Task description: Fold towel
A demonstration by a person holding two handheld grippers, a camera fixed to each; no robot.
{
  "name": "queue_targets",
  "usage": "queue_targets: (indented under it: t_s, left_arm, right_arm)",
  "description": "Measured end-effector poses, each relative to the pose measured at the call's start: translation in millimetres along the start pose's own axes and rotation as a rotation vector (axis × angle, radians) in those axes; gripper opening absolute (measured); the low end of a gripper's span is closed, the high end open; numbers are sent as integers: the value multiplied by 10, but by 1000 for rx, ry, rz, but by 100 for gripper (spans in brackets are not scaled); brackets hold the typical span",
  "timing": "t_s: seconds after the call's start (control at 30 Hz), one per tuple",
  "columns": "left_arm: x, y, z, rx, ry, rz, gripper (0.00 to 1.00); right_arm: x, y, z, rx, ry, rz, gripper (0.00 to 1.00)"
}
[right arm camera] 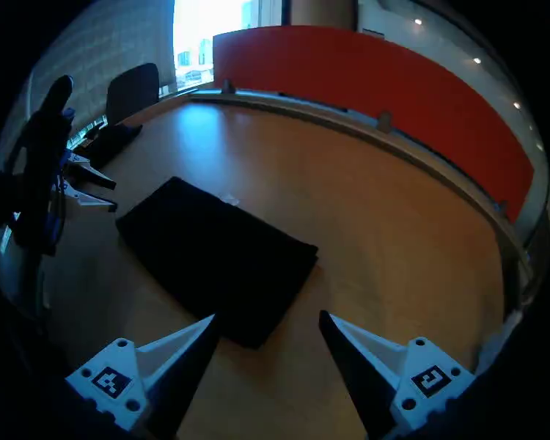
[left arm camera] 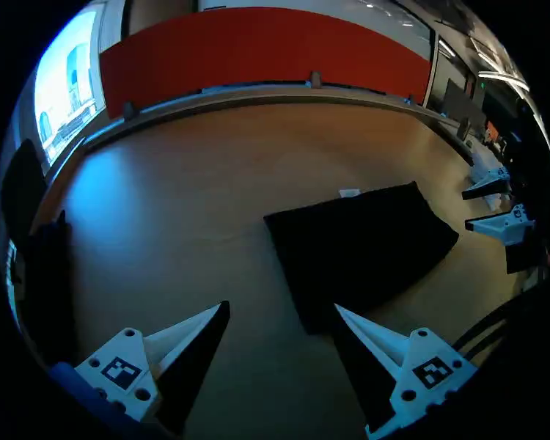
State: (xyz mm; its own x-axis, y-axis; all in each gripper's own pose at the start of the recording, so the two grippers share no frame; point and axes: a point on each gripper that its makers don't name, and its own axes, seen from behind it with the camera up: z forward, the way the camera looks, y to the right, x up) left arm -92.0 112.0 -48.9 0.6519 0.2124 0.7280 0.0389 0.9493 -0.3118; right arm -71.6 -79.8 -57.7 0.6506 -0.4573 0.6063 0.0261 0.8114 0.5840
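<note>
A black towel [left arm camera: 363, 246] lies flat on the wooden table as a folded rectangle, with a small white tag [left arm camera: 349, 193] at its far edge. My left gripper [left arm camera: 281, 312] hovers open just short of the towel's near-left corner, nothing between its fingers. Off to the right of that view stands the right gripper [left arm camera: 488, 209], open. In the right gripper view the towel [right arm camera: 216, 257] stretches out ahead and to the left. My right gripper [right arm camera: 269, 321] is open above the towel's near corner. The left gripper [right arm camera: 92, 189] shows at far left, held by a person's arm.
The wooden table [left arm camera: 202, 191] is wide, with bare surface left of the towel. A red partition [left arm camera: 260, 51] runs along its far edge. A dark office chair [right arm camera: 132, 92] stands by the window at the table's far end.
</note>
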Motion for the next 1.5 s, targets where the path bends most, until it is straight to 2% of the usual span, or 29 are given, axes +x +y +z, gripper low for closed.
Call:
queue_targets:
  t_s: [0.33,0.7,0.97,1.33,1.5]
  left_arm:
    - [-143,-110,-178,40,8,-51,94]
    - [-291,-295,-378,86,18,-102,94]
    - [-372,-390,-450,107,20,-104,94]
    - [-506,-460,-498,120,10,-116,94]
    - [-524,-486,-511,122,9,-114,94]
  right_arm:
    - [-28,-75,48,51,-18,-66,100]
    - [-49,-145,80,98,-44,-135,100]
    - [-136,-171,162,111,-54,-154,100]
    - [-288,-193,239,122,-72,-168,100]
    - [-301,-196,257,128,-73,-176,92]
